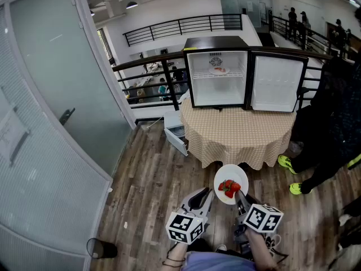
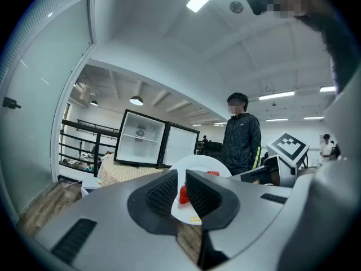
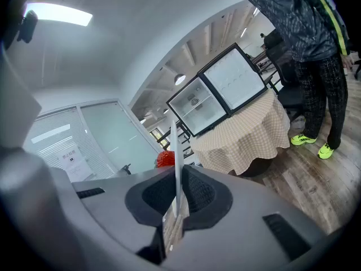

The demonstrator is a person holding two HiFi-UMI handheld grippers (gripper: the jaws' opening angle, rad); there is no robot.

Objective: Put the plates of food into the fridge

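A big glass wall (image 1: 56, 95) fills the head view at 9 o'clock. The wood floor (image 1: 146, 191) runs under everything. A person (image 1: 333, 112) in dark clothes and bright yellow shoes stands at 3 o'clock, just beside the round table (image 1: 240, 137). The table has a checked cloth on it and sits at 12 o'clock from the grippers.

The fridge (image 1: 217, 78) stands on the far side of the table. Its door (image 1: 274, 83) is swung wide open to the right. The inside is white. A small plate (image 1: 219, 70) with some food lies on the top shelf.

The left gripper (image 1: 207, 194) is low in the head view, at 8 o'clock from the white plate (image 1: 230, 176). Its jaws are a little bit apart and nothing is pinched in them. In the left gripper view you can see the plate through the gap, farther off.

The right gripper (image 1: 240, 196) is at 5 o'clock from the white plate. Its jaws are squeezed tight on the plate's near rim. In the right gripper view the plate shows as a thin white edge between the pads.

The white plate is up in the air over the floor, near the table's front edge. Red strawberries (image 1: 228, 188) sit on its near half.
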